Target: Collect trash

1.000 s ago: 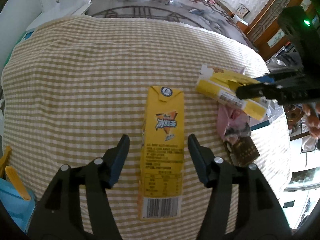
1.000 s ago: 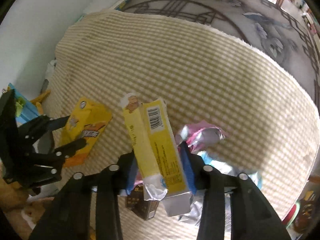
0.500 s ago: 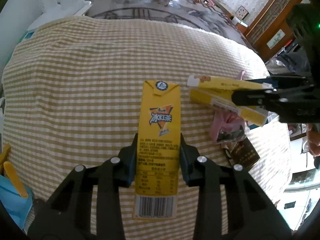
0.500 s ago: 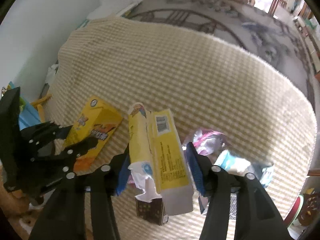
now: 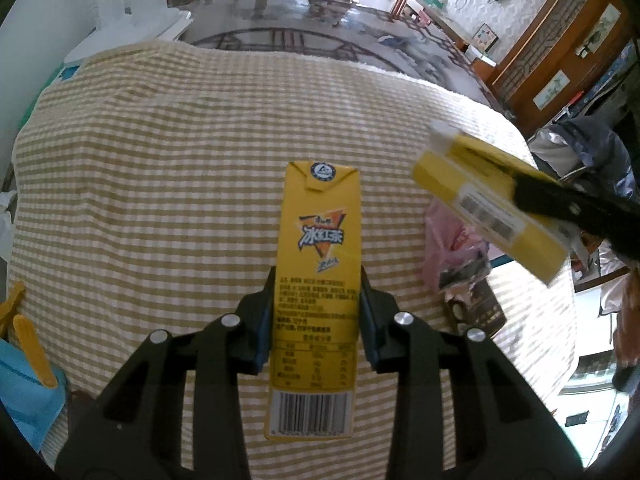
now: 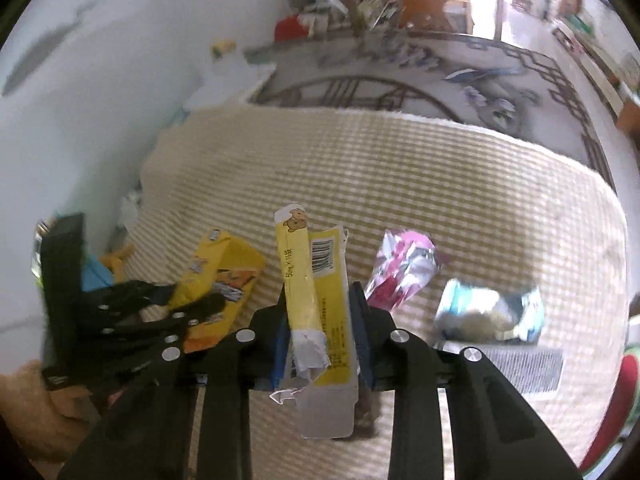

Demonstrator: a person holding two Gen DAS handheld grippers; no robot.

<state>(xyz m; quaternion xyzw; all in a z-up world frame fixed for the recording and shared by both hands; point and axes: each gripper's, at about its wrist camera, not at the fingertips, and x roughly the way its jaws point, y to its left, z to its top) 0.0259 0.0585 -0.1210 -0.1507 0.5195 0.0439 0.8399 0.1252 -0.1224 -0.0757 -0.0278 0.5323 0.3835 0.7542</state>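
Note:
My left gripper (image 5: 318,304) is shut on a yellow iced-tea carton (image 5: 320,256), held lengthwise over the checked cloth; the carton also shows in the right wrist view (image 6: 218,276). My right gripper (image 6: 320,312) is shut on a torn yellow box (image 6: 320,280) with a bear print and barcode, lifted above the cloth. The box appears at the right of the left wrist view (image 5: 488,204). A pink foil wrapper (image 6: 404,272) and a blue-silver wrapper (image 6: 492,312) lie on the cloth to the right.
A beige checked cloth (image 5: 160,160) covers a round glass table (image 5: 280,36). A small dark brown packet (image 5: 476,308) lies beside the pink wrapper (image 5: 444,240). A blue bin with yellow clips (image 5: 24,360) is at the left edge. A white wall (image 6: 100,60) is on the left.
My left gripper closed on the iced-tea carton and raised it off the cloth. My right gripper lifted the torn yellow box higher and tilted back from the table.

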